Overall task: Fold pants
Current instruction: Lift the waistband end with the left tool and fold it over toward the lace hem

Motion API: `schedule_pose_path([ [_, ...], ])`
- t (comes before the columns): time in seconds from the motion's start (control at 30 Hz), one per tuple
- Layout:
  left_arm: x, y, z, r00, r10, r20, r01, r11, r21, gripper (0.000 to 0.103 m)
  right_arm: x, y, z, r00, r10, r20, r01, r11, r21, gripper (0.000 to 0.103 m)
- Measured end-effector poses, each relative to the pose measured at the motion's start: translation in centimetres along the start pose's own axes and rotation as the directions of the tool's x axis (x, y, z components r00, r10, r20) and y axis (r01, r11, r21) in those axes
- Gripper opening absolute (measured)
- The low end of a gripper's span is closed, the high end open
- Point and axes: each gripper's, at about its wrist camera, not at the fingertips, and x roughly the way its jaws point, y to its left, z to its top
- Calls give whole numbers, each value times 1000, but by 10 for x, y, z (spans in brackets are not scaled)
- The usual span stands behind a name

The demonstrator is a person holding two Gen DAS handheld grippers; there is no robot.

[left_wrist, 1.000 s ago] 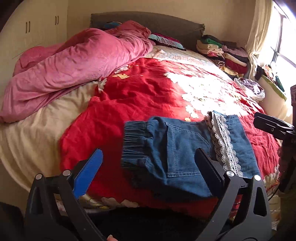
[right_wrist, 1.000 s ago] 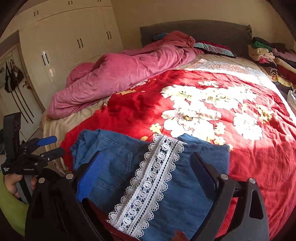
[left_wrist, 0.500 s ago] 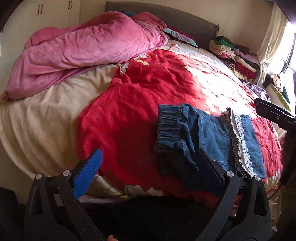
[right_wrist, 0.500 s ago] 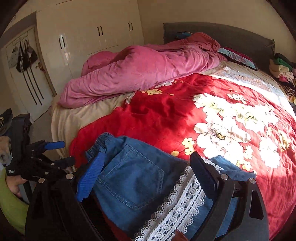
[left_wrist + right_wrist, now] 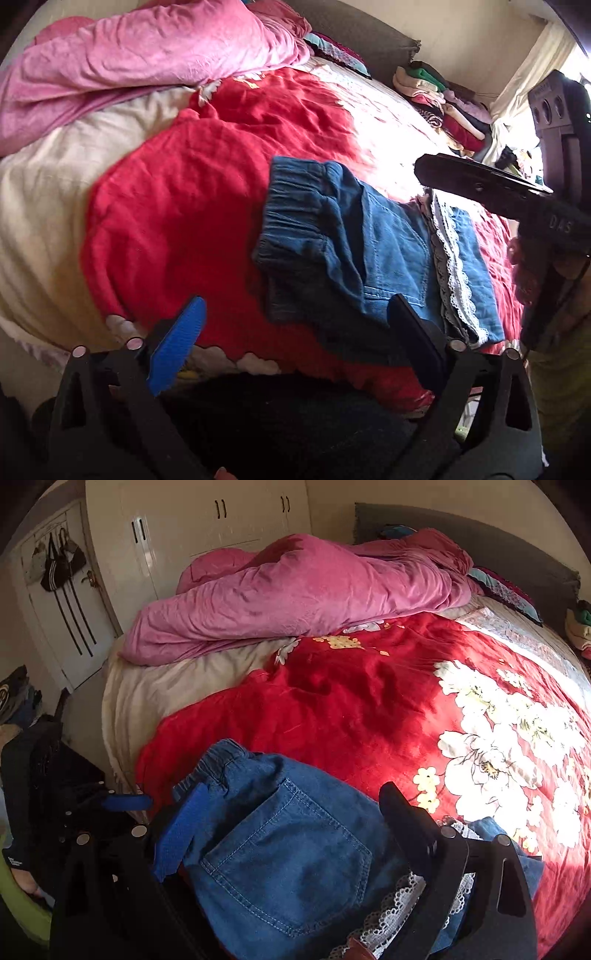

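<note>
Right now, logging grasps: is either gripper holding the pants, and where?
Nothing held: left gripper and right gripper stand open above the folded denim pants.

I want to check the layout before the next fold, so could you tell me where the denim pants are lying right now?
The denim pants lie on the red floral blanket near the bed's front edge, ahead of both grippers; the pink duvet is bunched further back.

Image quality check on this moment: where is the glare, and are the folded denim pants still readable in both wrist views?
Left wrist view: sunlight blows out the red bedspread beyond the denim pants, with the window corner overexposed; the pants' near edge sits in shadow. Right wrist view: milder glare on the floral print, pocket stitching on the pants crisp. Both views show fisheye bending at the edges.
</note>
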Motion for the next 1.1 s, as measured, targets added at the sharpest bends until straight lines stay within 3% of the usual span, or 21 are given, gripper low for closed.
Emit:
schedule_pose_path([
  [0.03,2,0,0,1000,-9,-6,9,1000,-4,81,4,1,1,1000,3,-8,-3,1000,-6,93],
  [0.1,7,-1,0,1000,-25,-14,25,1000,-9,64,13,4,2,999,14,-30,-15,1000,-20,93],
  [0.23,18,-1,-2,998,-46,-42,45,999,-18,46,34,7,6,996,31,-78,-34,999,-32,93],
  [0.77,33,4,-11,995,-60,-74,58,998,-32,46,102,26,7,976,111,-190,-121,992,-43,90],
  [0.93,32,5,-10,995,-65,-74,62,997,-39,46,102,24,6,965,174,-195,-187,981,-49,49],
  [1.03,29,4,-9,995,-68,-73,65,997,-45,51,85,23,4,969,191,-157,-202,978,-51,36],
  [1.1,27,2,-9,995,-78,-68,75,996,-50,60,71,17,2,968,220,-118,-224,974,-25,33],
])
